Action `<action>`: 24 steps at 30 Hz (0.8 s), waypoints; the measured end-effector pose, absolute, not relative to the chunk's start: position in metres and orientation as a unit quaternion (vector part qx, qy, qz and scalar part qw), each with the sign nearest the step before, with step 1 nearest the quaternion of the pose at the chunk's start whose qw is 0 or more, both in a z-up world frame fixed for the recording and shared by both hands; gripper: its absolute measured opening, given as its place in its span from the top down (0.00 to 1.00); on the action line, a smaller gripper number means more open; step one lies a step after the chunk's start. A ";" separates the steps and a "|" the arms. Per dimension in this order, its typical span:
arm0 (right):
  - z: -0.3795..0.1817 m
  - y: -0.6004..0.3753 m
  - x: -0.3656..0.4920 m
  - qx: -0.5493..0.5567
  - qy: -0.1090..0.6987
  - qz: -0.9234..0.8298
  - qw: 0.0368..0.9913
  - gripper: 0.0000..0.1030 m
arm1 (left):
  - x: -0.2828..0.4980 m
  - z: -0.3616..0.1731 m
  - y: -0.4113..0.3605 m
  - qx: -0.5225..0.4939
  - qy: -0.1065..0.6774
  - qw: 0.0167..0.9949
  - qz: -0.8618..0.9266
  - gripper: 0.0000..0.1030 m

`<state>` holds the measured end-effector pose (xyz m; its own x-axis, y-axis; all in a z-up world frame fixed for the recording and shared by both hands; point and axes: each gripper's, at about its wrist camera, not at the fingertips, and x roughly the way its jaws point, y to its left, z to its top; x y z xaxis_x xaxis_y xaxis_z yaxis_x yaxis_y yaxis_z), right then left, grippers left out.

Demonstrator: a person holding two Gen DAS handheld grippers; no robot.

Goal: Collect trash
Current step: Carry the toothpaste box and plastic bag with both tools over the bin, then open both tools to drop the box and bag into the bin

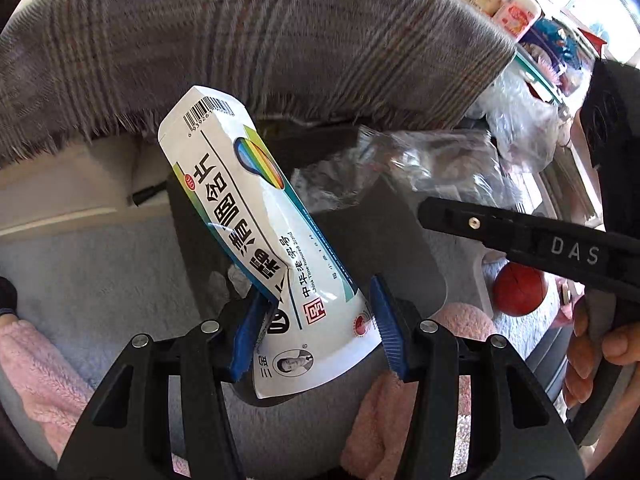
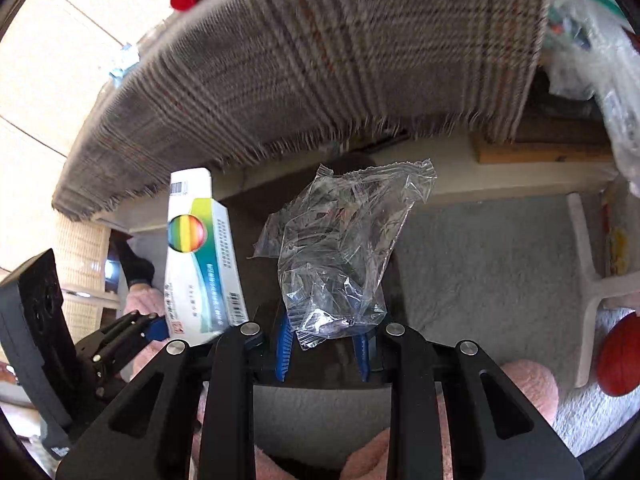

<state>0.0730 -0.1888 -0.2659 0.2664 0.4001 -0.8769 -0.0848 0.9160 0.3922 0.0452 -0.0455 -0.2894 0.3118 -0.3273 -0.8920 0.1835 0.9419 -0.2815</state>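
Note:
My left gripper (image 1: 316, 332) is shut on a crumpled white medicine box (image 1: 256, 232) with a barcode and a rainbow-coloured spot, its blue pads pressing both sides. That box (image 2: 204, 264) and the left gripper (image 2: 158, 328) also show at the left of the right wrist view. My right gripper (image 2: 324, 344) is shut on a crinkled clear plastic wrapper (image 2: 336, 248), which stands up from its blue pads. In the left wrist view the right gripper (image 1: 432, 212) comes in from the right with the wrapper (image 1: 420, 164) at its tip. A dark grey bin-like shape (image 1: 380, 240) lies directly below both.
A plaid cloth with a fringe (image 2: 320, 60) drapes over a table straight ahead. Bottles (image 1: 516, 12) and plastic bags (image 1: 520, 120) crowd its right end. Pale grey carpet (image 2: 480, 260), a red-orange ball (image 2: 620, 356) and pink fluffy legs (image 1: 44, 380) are below.

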 end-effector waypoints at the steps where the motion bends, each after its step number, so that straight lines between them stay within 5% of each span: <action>1: -0.269 -0.186 0.076 0.133 0.591 0.156 0.780 0.74 | 0.047 -0.294 -0.047 -0.065 0.569 0.804 -0.161 0.52; 9: -0.285 -0.173 0.089 0.130 0.609 0.155 0.767 0.65 | 0.058 -0.317 -0.044 -0.072 0.591 0.787 -0.163 0.50; 16: -0.290 -0.174 0.093 0.138 0.610 0.152 0.765 0.50 | 0.061 -0.312 -0.040 -0.074 0.586 0.791 -0.159 0.34; 24: -0.269 -0.189 0.085 0.138 0.583 0.132 0.790 0.11 | 0.049 -0.284 -0.028 -0.067 0.564 0.810 -0.144 0.15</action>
